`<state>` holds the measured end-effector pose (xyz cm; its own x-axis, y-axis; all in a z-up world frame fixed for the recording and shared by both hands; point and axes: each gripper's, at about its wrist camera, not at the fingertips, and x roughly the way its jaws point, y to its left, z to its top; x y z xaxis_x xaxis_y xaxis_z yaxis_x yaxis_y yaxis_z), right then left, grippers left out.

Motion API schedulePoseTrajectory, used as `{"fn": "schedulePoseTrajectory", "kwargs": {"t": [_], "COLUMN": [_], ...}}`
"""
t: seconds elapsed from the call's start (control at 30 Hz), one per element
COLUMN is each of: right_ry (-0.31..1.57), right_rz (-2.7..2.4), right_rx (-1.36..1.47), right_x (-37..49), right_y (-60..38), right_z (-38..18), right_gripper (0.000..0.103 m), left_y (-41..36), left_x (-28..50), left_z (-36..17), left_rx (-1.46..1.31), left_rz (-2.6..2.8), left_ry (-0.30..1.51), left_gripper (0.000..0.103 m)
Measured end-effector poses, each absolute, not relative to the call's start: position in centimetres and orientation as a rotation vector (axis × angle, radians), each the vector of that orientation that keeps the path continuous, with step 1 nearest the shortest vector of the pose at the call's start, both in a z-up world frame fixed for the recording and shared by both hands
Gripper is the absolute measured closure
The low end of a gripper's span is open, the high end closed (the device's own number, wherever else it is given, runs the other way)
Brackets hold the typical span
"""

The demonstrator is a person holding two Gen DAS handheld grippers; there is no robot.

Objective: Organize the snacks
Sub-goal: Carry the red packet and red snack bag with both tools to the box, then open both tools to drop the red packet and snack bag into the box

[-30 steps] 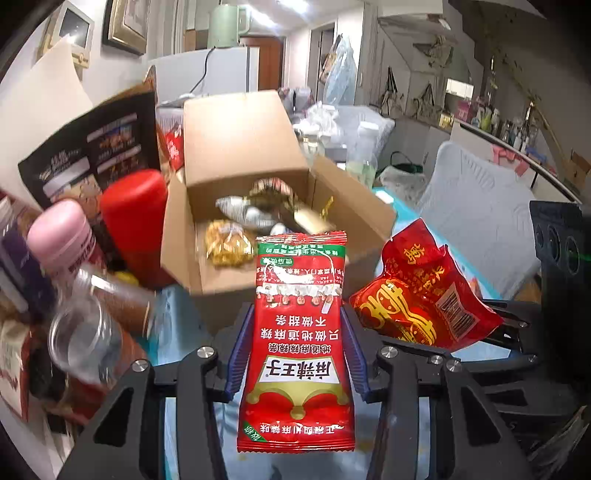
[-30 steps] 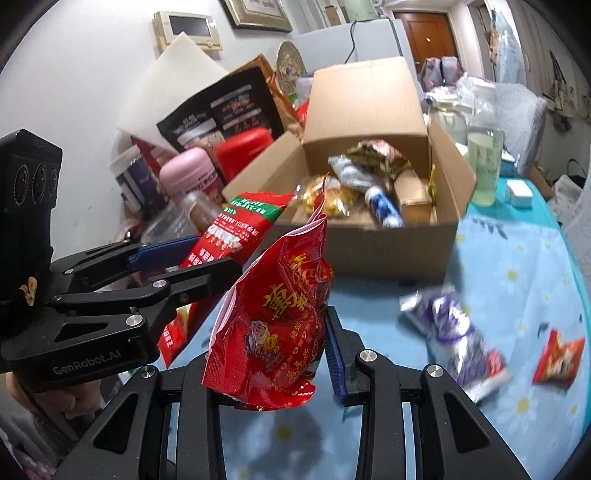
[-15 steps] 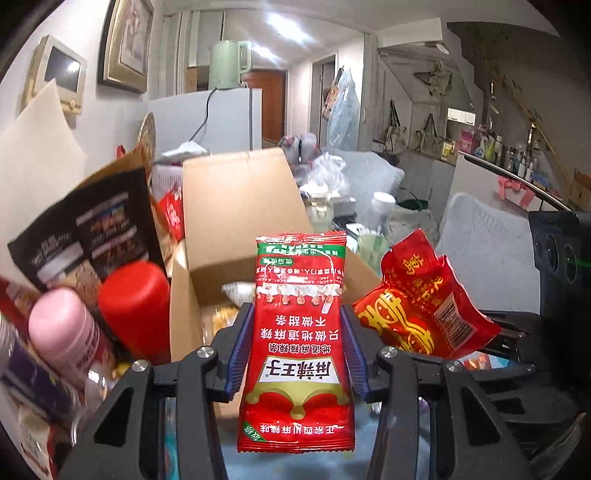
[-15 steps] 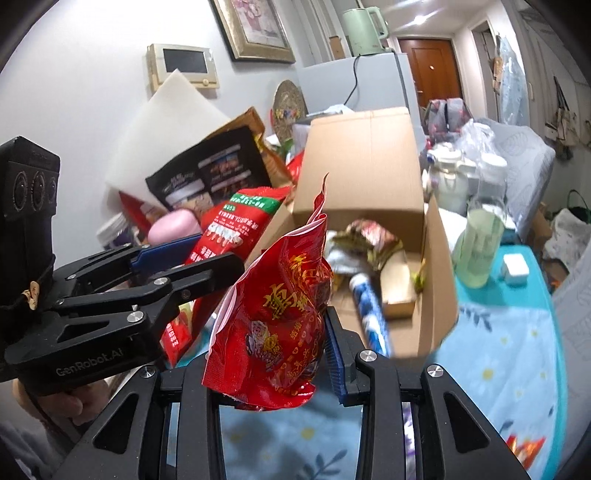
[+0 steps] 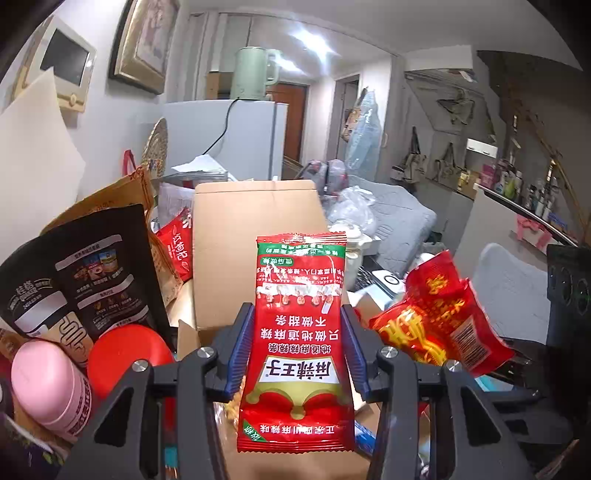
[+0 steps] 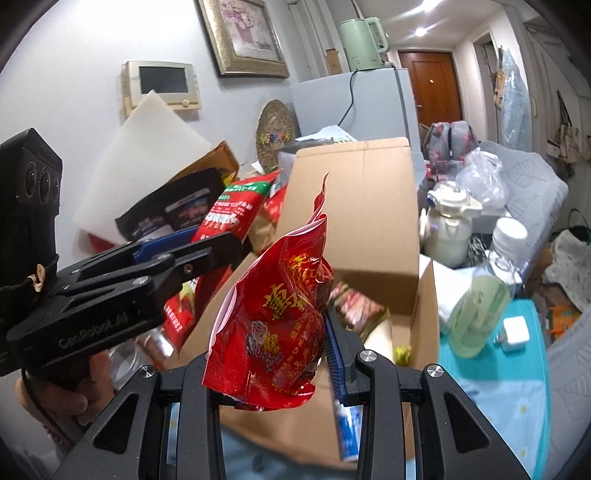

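Behind our grippers the room is crowded: a white fridge with a pale green kettle on top, a framed picture on the wall, and a brown door further back. On the turquoise tablecloth stands an open cardboard box, its tall rear flap raised, with a few packets lying inside, though we cannot make them out clearly through the blur. Beside the box we see a black pouch, a pink-capped bottle and a red lid. Our left gripper has its blue-padded jaws pinched on a flat red snack packet with a green top band, held upright just in front of the box. Our right gripper is clamped on a crinkled red bag with gold characters, puffy and torn at its top corner, held above the box's near wall.
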<state>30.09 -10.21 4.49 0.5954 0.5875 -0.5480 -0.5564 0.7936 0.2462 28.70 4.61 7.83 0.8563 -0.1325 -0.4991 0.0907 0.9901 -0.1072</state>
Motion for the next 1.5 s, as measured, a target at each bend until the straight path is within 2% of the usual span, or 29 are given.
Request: {"fn": "schedulePoseTrajectory", "kwargs": {"t": [0.27, 0.43, 0.83, 1.2, 1.27, 1.37, 1.5], "right_ry": [0.663, 0.73, 0.845, 0.908, 0.916, 0.911, 0.928], "right_rz": [0.631, 0.618, 0.589, 0.529, 0.508, 0.477, 0.427], "right_rx": [0.045, 0.025, -0.028, -0.112, -0.122, -0.144, -0.167], "right_x": [34.6, 36.8, 38.7, 39.0, 39.1, 39.1, 39.4], "right_y": [-9.5, -8.5, -7.8, -7.0, -7.0, -7.0, -7.2], "right_z": [2.8, 0.4, -3.5, -5.2, -5.3, -5.3, -5.5], "right_gripper": [0.07, 0.07, 0.07, 0.069, 0.068, 0.057, 0.053], "left_y": [5.8, 6.1, 5.7, 4.0, 4.0, 4.3, 4.5], "left_x": [32.6, 34.6, 38.2, 39.0, 39.3, 39.7, 39.9], "left_z": [5.0, 2.6, -2.6, -4.3, -4.8, -5.1, -5.3], "left_rx": [-0.059, -0.07, -0.037, 0.06, 0.065, 0.052, 0.046], "left_rz": [-0.052, -0.052, -0.008, 0.019, 0.033, 0.052, 0.082], "left_ry": [0.582, 0.655, 0.832, 0.91, 0.934, 0.955, 0.96], "left_gripper": [0.057, 0.057, 0.057, 0.057, 0.057, 0.055, 0.048]}}
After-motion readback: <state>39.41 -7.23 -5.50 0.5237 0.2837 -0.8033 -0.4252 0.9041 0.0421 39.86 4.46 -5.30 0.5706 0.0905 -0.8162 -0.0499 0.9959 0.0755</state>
